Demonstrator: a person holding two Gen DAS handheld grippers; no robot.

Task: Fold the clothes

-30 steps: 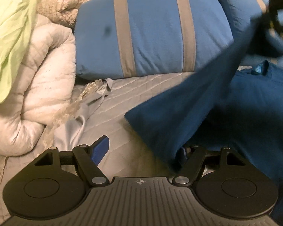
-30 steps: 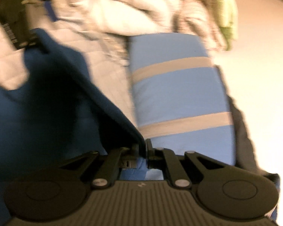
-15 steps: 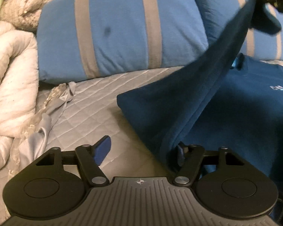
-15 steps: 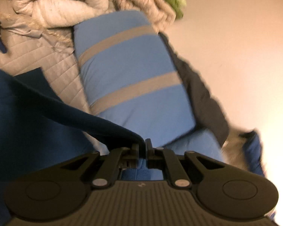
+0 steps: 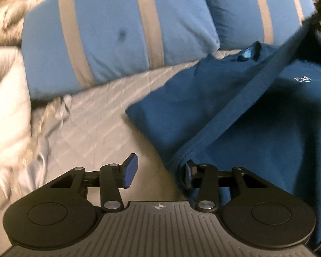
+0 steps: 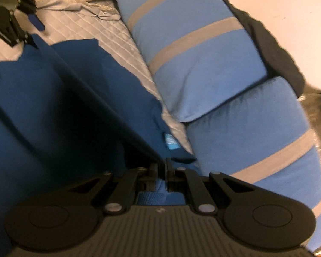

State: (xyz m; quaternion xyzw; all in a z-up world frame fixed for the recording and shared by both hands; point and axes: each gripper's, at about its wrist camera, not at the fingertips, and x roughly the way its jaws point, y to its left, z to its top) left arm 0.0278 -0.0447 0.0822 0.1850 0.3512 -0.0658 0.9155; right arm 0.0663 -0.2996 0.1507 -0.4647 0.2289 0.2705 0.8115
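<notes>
Two grippers work one navy shirt (image 5: 256, 132) on the quilted bed (image 5: 100, 115). Left gripper (image 5: 159, 171) sits spread wide, cloth draped over its right finger only. Right gripper (image 6: 165, 171) is pinched tight on the shirt's edge, beside two blue striped pillows (image 6: 194, 49).

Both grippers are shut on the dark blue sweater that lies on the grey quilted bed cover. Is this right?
Not quite. The right gripper is shut on the dark blue sweater, but the left wrist view shows the left gripper open, the sweater's edge only at one finger. The sweater does lie on the grey quilted bed cover.
</notes>
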